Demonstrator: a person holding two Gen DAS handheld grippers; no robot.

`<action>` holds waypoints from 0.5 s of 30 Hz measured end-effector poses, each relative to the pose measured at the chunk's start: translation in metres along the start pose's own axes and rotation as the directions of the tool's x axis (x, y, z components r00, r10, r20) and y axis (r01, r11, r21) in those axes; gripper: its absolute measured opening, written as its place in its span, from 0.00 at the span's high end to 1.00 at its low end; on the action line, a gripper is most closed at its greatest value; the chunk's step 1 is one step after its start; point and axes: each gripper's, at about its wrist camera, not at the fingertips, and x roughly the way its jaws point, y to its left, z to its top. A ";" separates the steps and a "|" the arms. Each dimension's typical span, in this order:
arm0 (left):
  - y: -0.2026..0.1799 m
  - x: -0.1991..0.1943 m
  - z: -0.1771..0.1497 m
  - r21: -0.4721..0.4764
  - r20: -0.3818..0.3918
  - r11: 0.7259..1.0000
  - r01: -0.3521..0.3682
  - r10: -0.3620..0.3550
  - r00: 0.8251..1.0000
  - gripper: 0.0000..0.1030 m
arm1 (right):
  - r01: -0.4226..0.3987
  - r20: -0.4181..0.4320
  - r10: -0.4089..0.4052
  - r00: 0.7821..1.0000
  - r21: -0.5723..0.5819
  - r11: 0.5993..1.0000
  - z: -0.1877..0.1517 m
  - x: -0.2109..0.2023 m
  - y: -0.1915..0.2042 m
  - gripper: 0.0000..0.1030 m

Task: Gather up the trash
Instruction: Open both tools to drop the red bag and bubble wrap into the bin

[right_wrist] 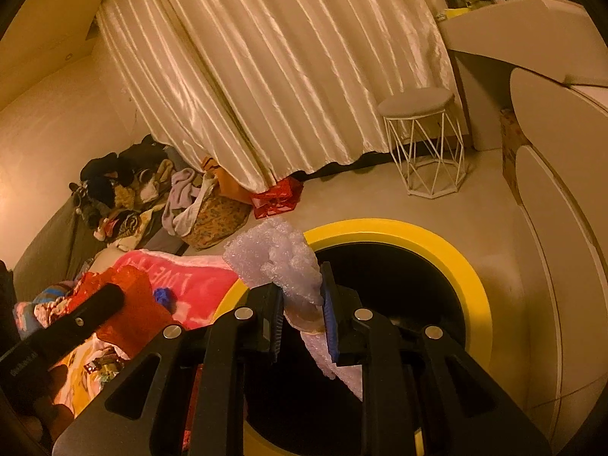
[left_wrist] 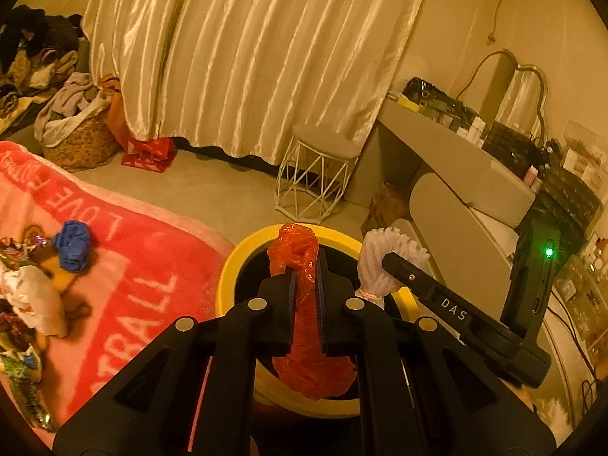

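The left gripper (left_wrist: 306, 285) is clamped tight on a red bag (left_wrist: 300, 266), a crumpled strip of thin plastic pinched between the blue pads, and it is held directly over the dark mouth of the bin (left_wrist: 228, 266), whose yellow rim rings it. The right gripper (right_wrist: 302, 304) is closed on a wad of white foam (right_wrist: 277, 258), though a little slack seems to remain at the right-hand pad, where the view is too foreshortened to be sure; it is held at the 9 o'clock edge of the bin (right_wrist: 467, 277) in its own view, and at 3 o'clock of the red bag in the left view. The drop step is judged to be in hand: both pieces have been carried to the bin and not yet released. The next move calls for the jaws to be parted over the opening, the foam perhaps first being brought a little further inward from the rim so that it cannot catch there. The red bag's long axis runs along the fingers, from 6 to 12 o'clock, its knotted end pointing away past the fingertips and its loose tail hanging below. The foam's axis lies likewise, tilted towards 11 o'clock. More trash, a blue wad (left_wrist: 72, 245) among it, is left on the pink blanket (left_wrist: 152, 273) at 9 o'clock.
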 end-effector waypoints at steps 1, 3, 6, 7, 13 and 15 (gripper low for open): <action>-0.001 0.004 0.000 0.001 -0.005 1.000 0.003 -0.003 1.000 0.95 | 0.003 0.000 -0.003 1.000 0.003 1.000 0.000 0.000 -0.001 0.81; -0.001 0.009 -0.001 0.005 -0.010 1.000 0.007 -0.007 1.000 0.95 | 0.010 0.000 -0.010 1.000 0.015 1.000 0.000 0.001 -0.004 0.81; -0.002 0.015 -0.002 0.012 -0.015 1.000 0.012 -0.012 1.000 0.88 | 0.026 -0.001 -0.026 1.000 0.022 0.999 0.001 0.002 -0.010 0.78; -0.001 0.017 -0.002 0.010 -0.016 1.000 0.015 -0.015 1.000 0.82 | 0.036 0.001 -0.036 0.999 0.024 0.999 0.001 0.003 -0.012 0.77; 0.009 0.013 -0.001 -0.022 0.004 1.000 0.003 -0.003 1.000 0.10 | 0.065 0.010 -0.065 0.998 0.055 0.996 -0.001 0.004 -0.018 0.42; 0.013 0.009 -0.001 -0.029 0.011 1.000 -0.007 0.008 1.000 0.10 | 0.070 0.005 -0.070 0.998 0.053 0.996 -0.002 0.006 -0.017 0.39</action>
